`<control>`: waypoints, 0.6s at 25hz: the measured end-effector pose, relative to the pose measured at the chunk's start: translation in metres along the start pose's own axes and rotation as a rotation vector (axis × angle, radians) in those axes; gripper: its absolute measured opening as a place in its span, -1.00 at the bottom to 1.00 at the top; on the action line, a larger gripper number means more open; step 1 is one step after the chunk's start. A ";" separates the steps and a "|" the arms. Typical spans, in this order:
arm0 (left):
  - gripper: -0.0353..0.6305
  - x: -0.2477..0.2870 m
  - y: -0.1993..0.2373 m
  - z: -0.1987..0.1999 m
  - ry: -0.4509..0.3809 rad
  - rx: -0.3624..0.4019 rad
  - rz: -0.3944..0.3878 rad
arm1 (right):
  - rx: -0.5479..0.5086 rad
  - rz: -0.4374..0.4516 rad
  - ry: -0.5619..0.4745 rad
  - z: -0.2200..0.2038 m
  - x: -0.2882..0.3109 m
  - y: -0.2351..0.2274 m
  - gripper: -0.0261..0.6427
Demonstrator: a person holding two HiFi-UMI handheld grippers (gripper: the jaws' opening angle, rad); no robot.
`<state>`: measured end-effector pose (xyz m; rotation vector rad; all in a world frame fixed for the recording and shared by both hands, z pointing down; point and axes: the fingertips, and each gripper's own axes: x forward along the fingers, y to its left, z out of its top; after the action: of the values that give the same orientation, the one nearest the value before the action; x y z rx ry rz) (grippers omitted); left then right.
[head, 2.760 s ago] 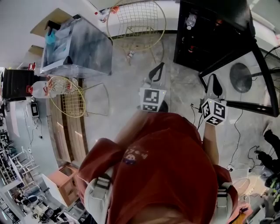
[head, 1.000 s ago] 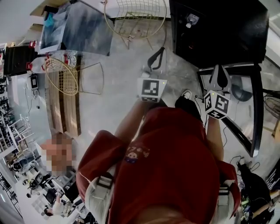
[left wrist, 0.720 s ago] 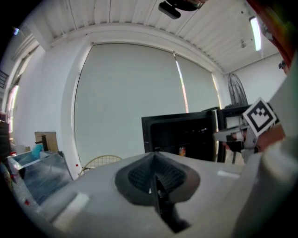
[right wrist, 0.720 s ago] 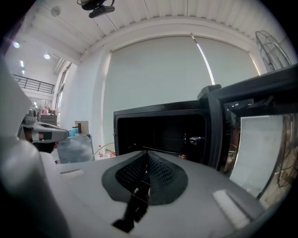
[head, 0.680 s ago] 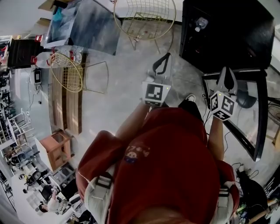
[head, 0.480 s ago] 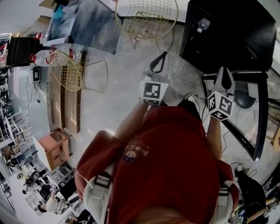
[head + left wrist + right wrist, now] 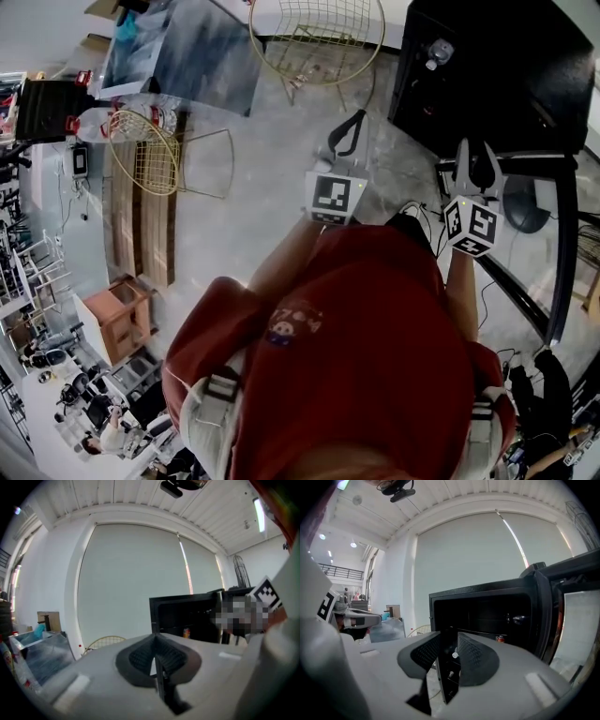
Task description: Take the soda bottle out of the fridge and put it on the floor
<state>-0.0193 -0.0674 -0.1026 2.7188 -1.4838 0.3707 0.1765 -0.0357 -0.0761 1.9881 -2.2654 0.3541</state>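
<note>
on the right gripper (image 7: 474, 155) the ribbed dark jaws have just been opening and stand slightly spread, empty. left gripper (image 7: 356, 122) jaws are pressed together. pale-capped soda bottle (image 7: 437, 52) stands inside the boxy black fridge (image 7: 506, 94); only the right gripper view looks level into its shelves.

The fridge (image 7: 497, 75) runs off the head view's top edge — inside it, a pale bottle (image 7: 438, 50) is too small to identify.
</note>
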 end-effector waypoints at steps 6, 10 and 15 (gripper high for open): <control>-0.89 0.001 0.002 0.000 0.011 0.007 0.003 | 0.005 -0.017 -0.010 0.001 0.005 0.003 -0.24; -0.89 0.003 0.005 -0.004 0.032 0.005 0.012 | 0.021 -0.048 -0.012 0.000 0.008 -0.003 -0.02; -0.89 0.000 0.012 -0.006 0.051 -0.010 0.022 | 0.034 -0.033 0.008 -0.001 0.012 0.001 0.06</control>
<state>-0.0301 -0.0731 -0.0979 2.6665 -1.4995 0.4278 0.1738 -0.0468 -0.0723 2.0337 -2.2338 0.4000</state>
